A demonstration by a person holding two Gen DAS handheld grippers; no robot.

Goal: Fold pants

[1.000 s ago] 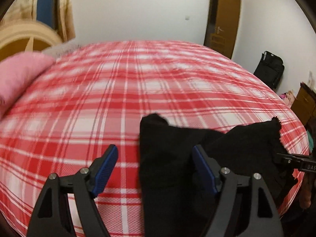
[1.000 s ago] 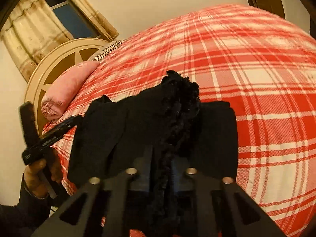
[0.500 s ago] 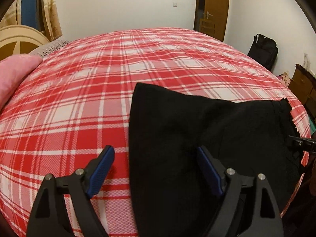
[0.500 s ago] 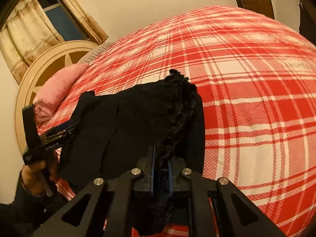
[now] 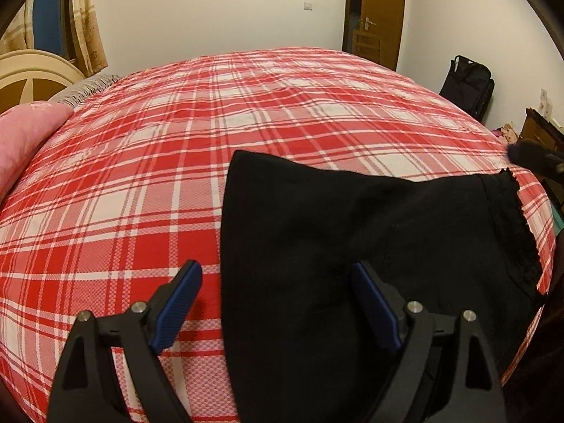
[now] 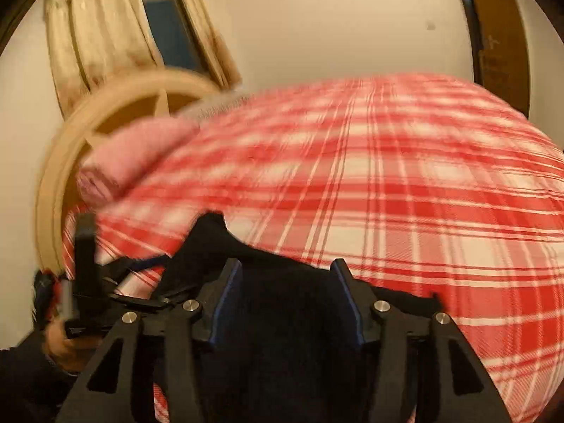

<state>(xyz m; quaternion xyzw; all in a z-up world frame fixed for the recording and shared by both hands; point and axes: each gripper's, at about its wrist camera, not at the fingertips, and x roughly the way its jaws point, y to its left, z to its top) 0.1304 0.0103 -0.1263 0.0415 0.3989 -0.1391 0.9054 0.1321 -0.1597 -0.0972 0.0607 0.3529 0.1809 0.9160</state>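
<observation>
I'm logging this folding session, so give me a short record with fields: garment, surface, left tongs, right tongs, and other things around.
garment: black pants, lying flat
surface: red plaid bed
left tongs: open, over the pants' left edge
right tongs: open, above the pants
other things: pink pillow, black bag, wooden door

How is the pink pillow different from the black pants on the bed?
The pink pillow is puffy and sits at the head end by the headboard; the black pants lie flat near the close edge, under both open grippers. The pillow is light pink and smooth; the pants are black with a frilly edge on one side. Both are soft things resting on the red plaid bedspread.
</observation>
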